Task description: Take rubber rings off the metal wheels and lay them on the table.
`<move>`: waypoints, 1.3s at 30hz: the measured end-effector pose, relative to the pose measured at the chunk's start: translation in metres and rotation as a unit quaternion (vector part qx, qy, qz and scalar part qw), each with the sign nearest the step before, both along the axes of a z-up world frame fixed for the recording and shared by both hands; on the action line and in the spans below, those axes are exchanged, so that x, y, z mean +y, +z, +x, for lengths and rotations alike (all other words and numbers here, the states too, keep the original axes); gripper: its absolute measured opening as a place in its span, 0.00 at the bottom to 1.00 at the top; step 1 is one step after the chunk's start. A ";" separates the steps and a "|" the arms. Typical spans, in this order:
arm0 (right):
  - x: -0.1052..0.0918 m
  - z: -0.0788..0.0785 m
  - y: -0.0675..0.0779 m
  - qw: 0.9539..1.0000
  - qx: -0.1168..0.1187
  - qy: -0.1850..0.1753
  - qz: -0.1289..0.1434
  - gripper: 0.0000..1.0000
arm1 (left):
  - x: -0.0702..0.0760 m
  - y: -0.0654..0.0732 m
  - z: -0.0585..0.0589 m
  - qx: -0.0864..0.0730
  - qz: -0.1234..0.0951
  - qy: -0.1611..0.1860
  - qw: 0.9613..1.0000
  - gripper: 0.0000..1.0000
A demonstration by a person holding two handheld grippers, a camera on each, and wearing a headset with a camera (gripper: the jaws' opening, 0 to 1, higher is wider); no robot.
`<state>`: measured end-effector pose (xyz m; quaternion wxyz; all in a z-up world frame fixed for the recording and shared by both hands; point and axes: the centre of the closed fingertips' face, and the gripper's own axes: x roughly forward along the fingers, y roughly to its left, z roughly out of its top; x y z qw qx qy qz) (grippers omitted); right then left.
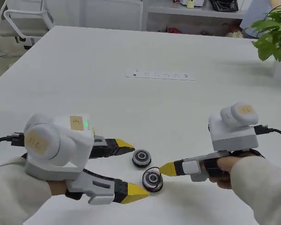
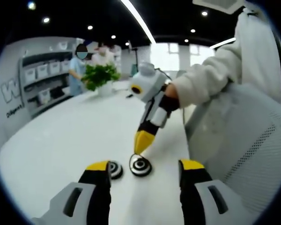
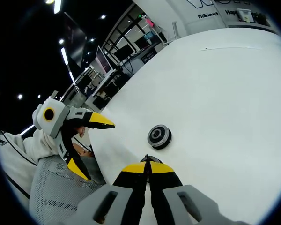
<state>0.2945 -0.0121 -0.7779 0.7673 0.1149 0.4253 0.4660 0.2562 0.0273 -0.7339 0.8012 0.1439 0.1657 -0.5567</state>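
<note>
Two small metal wheels with black rubber rings lie on the white table (image 1: 131, 103). The farther wheel (image 1: 141, 158) (image 2: 114, 169) (image 3: 159, 136) lies free. The nearer wheel (image 1: 152, 178) (image 2: 140, 166) has the yellow tip of my right gripper (image 1: 167, 168) (image 2: 141, 140) (image 3: 148, 165) against its rim. That gripper's jaws are shut; whether they pinch the ring is hidden. My left gripper (image 1: 130, 168) (image 2: 145, 166) (image 3: 90, 145) is open, and both wheels lie just ahead of its spread jaws.
A flat white power strip (image 1: 159, 75) is set into the table's middle. A potted plant (image 1: 274, 33) (image 2: 99, 77) stands at the far right corner. A white chair (image 1: 23, 21) is at the far left. People stand by shelves (image 2: 42, 75) beyond the table.
</note>
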 end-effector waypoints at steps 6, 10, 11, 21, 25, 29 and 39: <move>0.004 0.002 0.008 1.000 -0.003 -0.005 0.017 0.00 | 0.008 -0.002 -0.005 -0.006 0.015 0.004 1.000 0.64; 0.006 0.004 0.015 1.000 -0.007 -0.009 0.029 0.00 | 0.013 -0.003 -0.006 -0.011 0.023 0.007 1.000 0.65; 0.005 0.005 0.016 0.999 -0.007 -0.010 0.031 0.00 | 0.014 -0.003 -0.006 -0.011 0.022 0.008 1.000 0.66; 0.013 0.003 0.025 0.999 -0.011 -0.010 0.050 0.00 | 0.033 -0.001 -0.003 -0.010 0.006 0.048 0.999 0.72; 0.017 0.000 0.027 0.998 -0.010 -0.005 0.055 0.00 | 0.038 -0.005 -0.004 0.002 -0.004 0.066 0.998 0.77; 0.022 -0.004 0.026 0.998 -0.011 0.004 0.054 0.00 | 0.039 -0.009 -0.006 0.012 -0.007 0.070 0.997 0.82; 0.033 -0.020 0.022 0.998 -0.006 0.030 0.047 0.00 | 0.038 -0.017 -0.009 0.033 -0.008 0.073 0.997 0.93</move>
